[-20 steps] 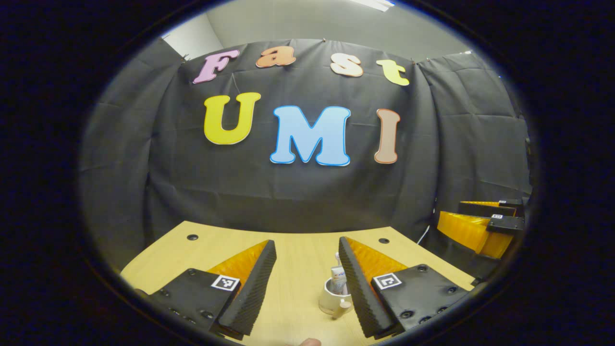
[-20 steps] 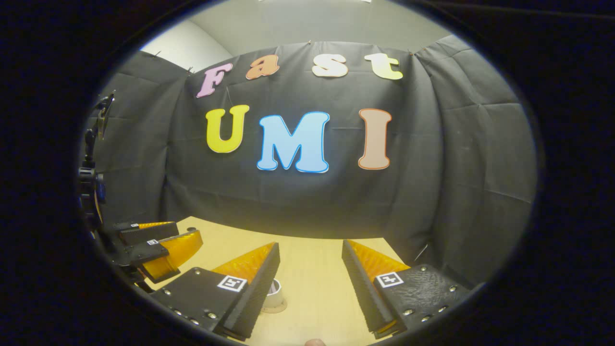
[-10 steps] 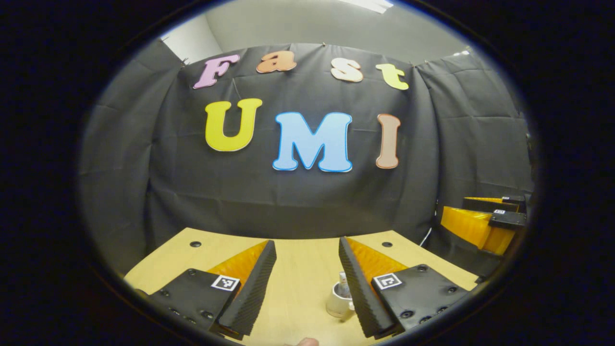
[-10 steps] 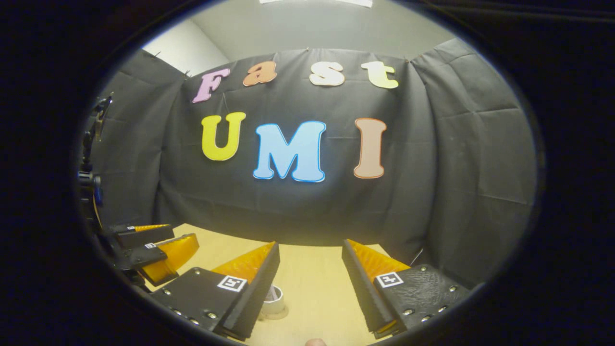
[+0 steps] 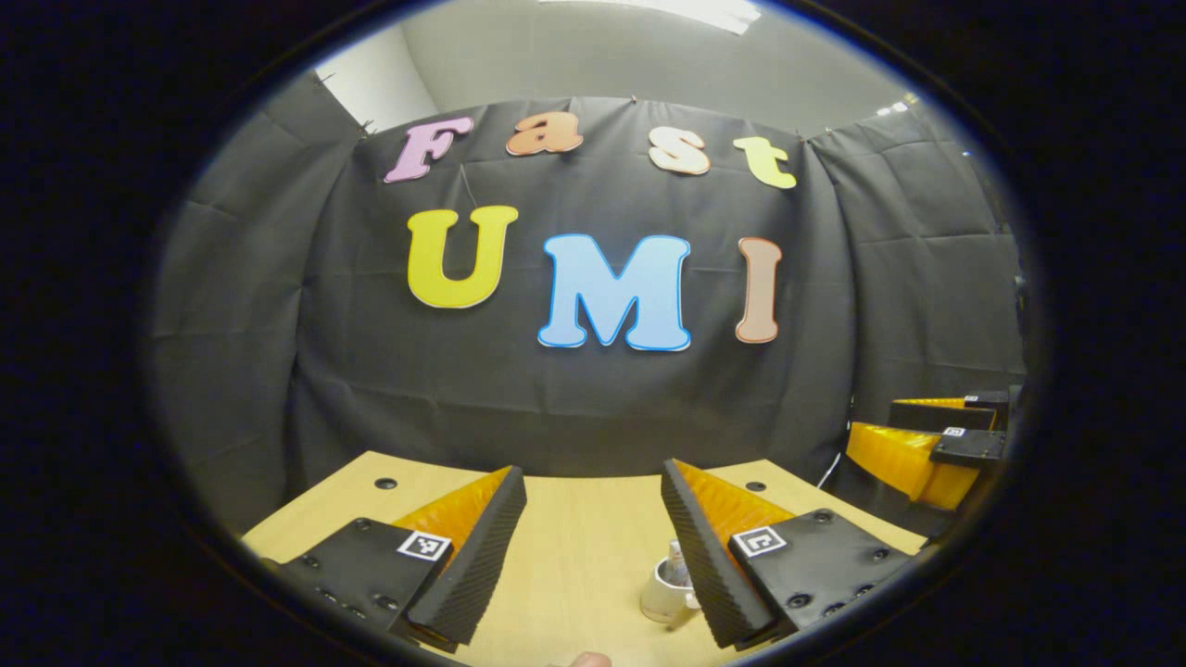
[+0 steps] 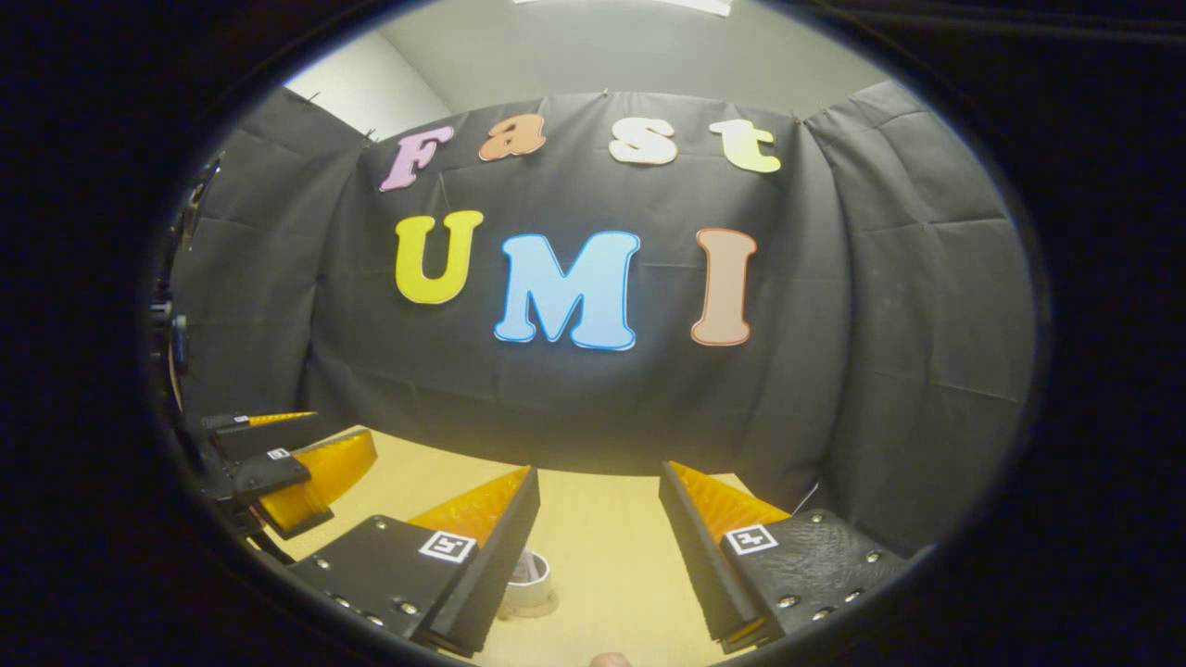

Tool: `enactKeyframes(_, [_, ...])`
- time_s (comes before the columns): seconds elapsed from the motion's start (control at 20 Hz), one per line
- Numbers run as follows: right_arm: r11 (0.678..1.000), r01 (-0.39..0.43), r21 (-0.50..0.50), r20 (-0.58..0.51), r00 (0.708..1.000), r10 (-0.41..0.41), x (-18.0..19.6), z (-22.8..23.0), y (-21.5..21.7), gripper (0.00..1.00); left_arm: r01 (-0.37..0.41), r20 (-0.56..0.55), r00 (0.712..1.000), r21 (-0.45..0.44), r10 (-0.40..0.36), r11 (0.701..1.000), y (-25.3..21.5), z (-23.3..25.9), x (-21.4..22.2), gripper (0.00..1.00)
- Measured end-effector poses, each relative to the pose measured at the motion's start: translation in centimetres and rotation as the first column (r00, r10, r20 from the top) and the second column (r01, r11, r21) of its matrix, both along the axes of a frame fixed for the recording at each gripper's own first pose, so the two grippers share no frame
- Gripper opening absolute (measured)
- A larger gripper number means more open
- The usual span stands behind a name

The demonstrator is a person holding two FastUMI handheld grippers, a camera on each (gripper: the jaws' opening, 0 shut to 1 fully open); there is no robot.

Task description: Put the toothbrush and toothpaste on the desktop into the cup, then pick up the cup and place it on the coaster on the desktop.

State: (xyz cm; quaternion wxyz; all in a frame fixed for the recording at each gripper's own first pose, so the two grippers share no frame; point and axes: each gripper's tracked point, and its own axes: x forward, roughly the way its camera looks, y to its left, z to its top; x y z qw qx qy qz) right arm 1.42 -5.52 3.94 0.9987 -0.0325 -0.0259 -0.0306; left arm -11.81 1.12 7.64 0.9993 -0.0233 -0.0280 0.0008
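A white cup [image 5: 663, 597] stands on the wooden desktop [image 5: 574, 556], just left of my left gripper's right finger, with the toothpaste tube [image 5: 677, 559] sticking up out of it. My left gripper [image 5: 593, 474] hovers above the desk, open and holding nothing. In the right gripper view the cup [image 6: 530, 576] sits on a round tan coaster [image 6: 536, 609], partly hidden behind my right gripper's left finger. My right gripper [image 6: 599, 472] is also open and holds nothing. I cannot make out the toothbrush.
The right gripper [image 5: 876, 419] shows at the far right of the left gripper view, beyond the desk's edge. The left gripper [image 6: 341, 428] shows at the left of the right gripper view. Two cable holes [image 5: 385, 483] [image 5: 755, 485] mark the desk's back edge.
Both views have drawn back and tilted up from the cup, which now looks smaller and lower in the left gripper view. The cup has stayed on its coaster; both grippers remain open.
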Motion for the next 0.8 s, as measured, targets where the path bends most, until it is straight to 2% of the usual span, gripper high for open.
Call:
enactKeyframes(0.35, [1.0,-0.003,0.002,0.032,0.999,0.003,-0.1,1.1,0.5,0.82,-0.002,0.056,0.998,0.021,0.001,1.0,-0.2,2.1,-0.7,0.93])
enactKeyframes(0.8, [1.0,-0.007,-0.008,0.035,0.999,0.008,-0.9,1.0,0.7,0.82,-0.02,0.048,0.999,0.003,0.02,1.0,0.4,1.8,-1.5,0.95])
